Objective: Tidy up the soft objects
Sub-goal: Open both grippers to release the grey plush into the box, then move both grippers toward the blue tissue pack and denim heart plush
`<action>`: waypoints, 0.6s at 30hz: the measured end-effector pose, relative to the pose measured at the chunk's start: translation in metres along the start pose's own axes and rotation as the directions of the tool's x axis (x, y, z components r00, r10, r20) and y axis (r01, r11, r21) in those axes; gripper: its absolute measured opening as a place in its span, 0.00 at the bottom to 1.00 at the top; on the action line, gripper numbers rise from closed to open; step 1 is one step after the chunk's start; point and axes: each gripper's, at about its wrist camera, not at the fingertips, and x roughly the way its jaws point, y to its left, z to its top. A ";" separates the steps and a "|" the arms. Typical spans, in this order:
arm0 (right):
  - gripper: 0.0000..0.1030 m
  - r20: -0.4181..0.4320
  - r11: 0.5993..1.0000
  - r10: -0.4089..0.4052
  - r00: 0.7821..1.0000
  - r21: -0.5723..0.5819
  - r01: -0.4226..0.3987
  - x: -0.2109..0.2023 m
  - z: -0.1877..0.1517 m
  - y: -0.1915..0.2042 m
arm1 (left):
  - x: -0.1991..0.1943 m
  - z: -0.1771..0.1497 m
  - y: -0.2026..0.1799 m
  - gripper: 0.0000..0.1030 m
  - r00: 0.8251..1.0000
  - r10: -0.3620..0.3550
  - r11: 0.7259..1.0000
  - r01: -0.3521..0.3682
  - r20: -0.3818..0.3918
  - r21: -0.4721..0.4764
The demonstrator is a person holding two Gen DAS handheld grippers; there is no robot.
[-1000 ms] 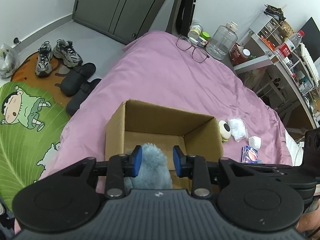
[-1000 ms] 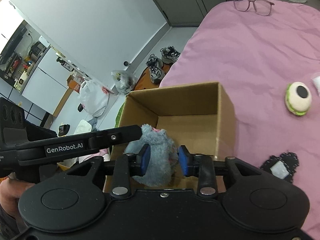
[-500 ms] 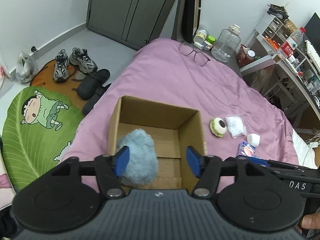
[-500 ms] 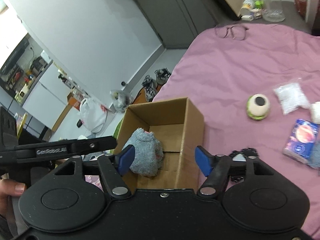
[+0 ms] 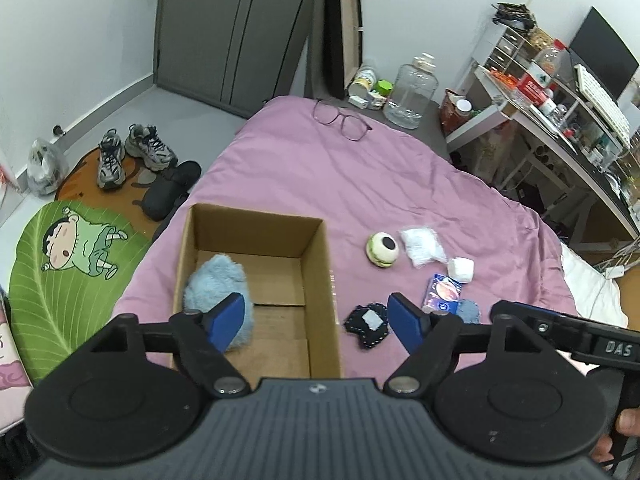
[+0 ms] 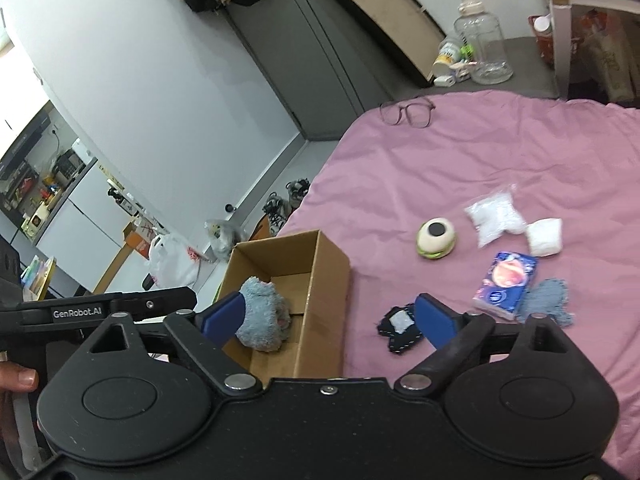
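A grey-blue plush toy [image 5: 218,286] lies inside the open cardboard box [image 5: 320,264] on the pink bed, against its left wall; it also shows in the right wrist view [image 6: 264,314], in the box [image 6: 328,276]. My left gripper [image 5: 316,318] is open and empty above the box's near end. My right gripper [image 6: 328,318] is open and empty, also above the box. To the right on the bed lie a round eyeball plush [image 5: 382,249], a white bag [image 5: 422,240], a white pad [image 5: 460,269], a blue tissue pack [image 5: 442,292], a dark patch [image 5: 368,325] and a grey-blue patch [image 6: 548,300].
Glasses [image 5: 340,120] lie at the far end of the bed. Bottles and jars [image 5: 408,92] stand beyond it. A cluttered desk [image 5: 560,112] is at the right. Shoes [image 5: 132,152] and a green cartoon rug [image 5: 68,272] are on the floor at the left.
Both grippers let go of the plush toy, opened wide and drew up and back from the box. The toy now rests in the box.
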 end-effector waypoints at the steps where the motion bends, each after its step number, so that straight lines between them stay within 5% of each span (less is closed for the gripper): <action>1: 0.90 0.004 1.000 -0.001 1.000 -0.002 0.001 -0.004 0.000 -0.002 | -0.001 -0.001 -0.004 0.75 1.000 0.002 1.000 -0.002 -0.002 0.003; 18: 0.90 0.049 0.992 -0.092 0.995 0.090 0.088 -0.054 -0.007 -0.074 | 0.005 -0.005 -0.068 0.81 0.998 -0.051 0.995 0.054 -0.037 0.080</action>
